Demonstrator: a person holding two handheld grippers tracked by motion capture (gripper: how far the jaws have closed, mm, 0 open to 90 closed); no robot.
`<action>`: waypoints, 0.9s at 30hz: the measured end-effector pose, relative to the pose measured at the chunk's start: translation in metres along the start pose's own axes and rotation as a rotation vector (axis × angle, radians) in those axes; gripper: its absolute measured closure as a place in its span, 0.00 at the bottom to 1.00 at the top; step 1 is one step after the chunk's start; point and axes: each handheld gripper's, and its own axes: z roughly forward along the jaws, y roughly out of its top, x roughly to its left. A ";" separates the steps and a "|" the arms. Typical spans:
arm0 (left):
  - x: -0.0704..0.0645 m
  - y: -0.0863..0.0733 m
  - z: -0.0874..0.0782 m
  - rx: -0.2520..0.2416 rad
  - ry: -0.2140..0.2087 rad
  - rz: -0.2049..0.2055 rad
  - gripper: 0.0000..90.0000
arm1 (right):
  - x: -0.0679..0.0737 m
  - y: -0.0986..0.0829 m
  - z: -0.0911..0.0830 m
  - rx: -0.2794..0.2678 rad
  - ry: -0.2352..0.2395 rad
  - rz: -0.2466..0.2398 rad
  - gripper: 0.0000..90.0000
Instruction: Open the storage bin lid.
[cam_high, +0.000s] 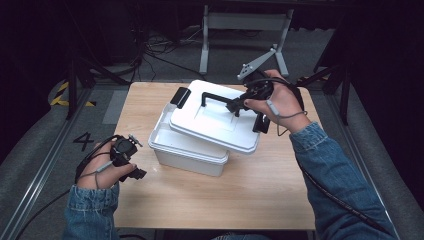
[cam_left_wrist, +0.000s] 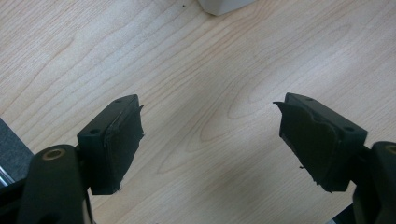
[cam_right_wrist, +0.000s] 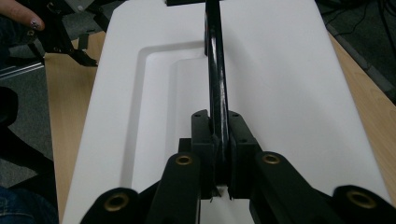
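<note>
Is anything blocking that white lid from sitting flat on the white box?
Nothing visible does. The white plastic lid lies skewed across the white plastic box, leaving its left end open, while the right gripper clamps the lid's black handle.

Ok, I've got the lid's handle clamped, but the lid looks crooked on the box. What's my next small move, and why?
Probably swing the white plastic lid back square over the white plastic storage box. The right hand-held gripper is shut on the black handle, and the lid sits skewed, overhanging the box's right side and leaving its left rim uncovered. The left hand-held gripper is open over bare table.
</note>
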 end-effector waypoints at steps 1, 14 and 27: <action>0.000 0.000 0.000 0.001 0.001 0.000 0.25 | -0.002 -0.003 -0.004 0.000 -0.006 0.008 0.94; 0.000 0.001 0.002 0.019 -0.004 -0.003 0.24 | -0.017 -0.040 -0.041 -0.015 -0.054 0.070 0.94; -0.001 0.000 0.004 0.022 -0.012 -0.013 0.25 | -0.034 -0.080 -0.067 -0.018 -0.109 0.144 0.94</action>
